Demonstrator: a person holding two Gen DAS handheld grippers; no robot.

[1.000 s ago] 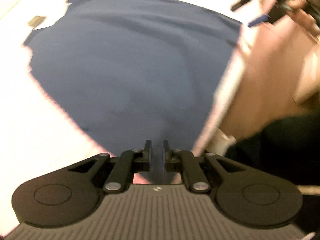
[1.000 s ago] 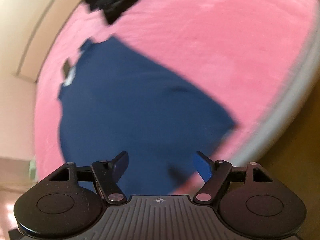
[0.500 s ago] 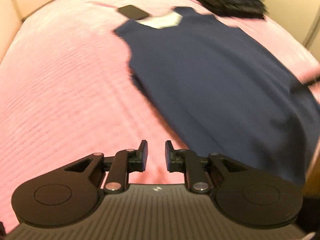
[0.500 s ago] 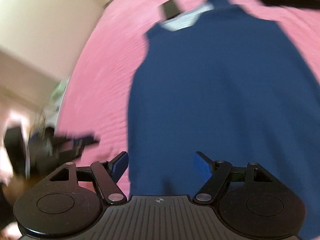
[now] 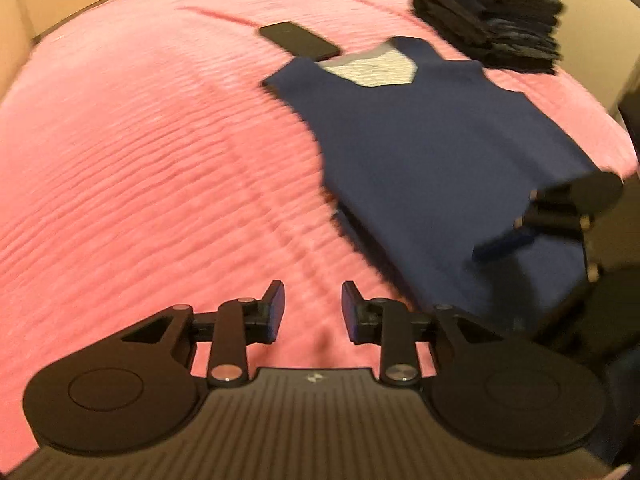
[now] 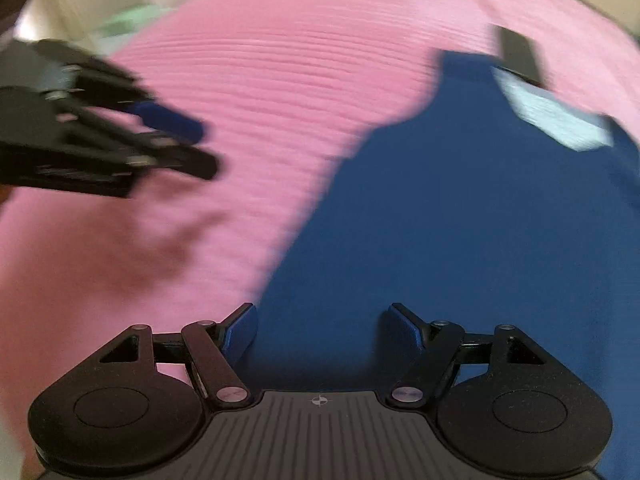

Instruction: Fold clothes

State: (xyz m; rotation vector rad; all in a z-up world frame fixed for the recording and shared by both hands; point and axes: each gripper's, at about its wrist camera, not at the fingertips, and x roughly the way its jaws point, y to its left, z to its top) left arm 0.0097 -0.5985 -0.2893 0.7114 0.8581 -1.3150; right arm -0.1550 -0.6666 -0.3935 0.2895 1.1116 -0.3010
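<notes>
left wrist view: the left gripper (image 5: 313, 312) hangs parted and empty over the pink bedspread (image 5: 140, 160), and the right gripper (image 6: 320, 330), spread wide, holds nothing above the navy vest (image 5: 432, 152). the vest lies flat, seemingly unfolded. beyond it, a phone (image 5: 300, 42) and a folded stack (image 5: 492, 20), probably finished.

The left tool (image 5: 313, 316) is held low with its two fingers parted by a moderate gap, nothing between them. The right tool (image 6: 322, 326) has its blue-padded fingers (image 6: 240, 330) spread wide and empty. Each tool appears, motion-blurred, at the edge of the other's view, the two set apart.
</notes>
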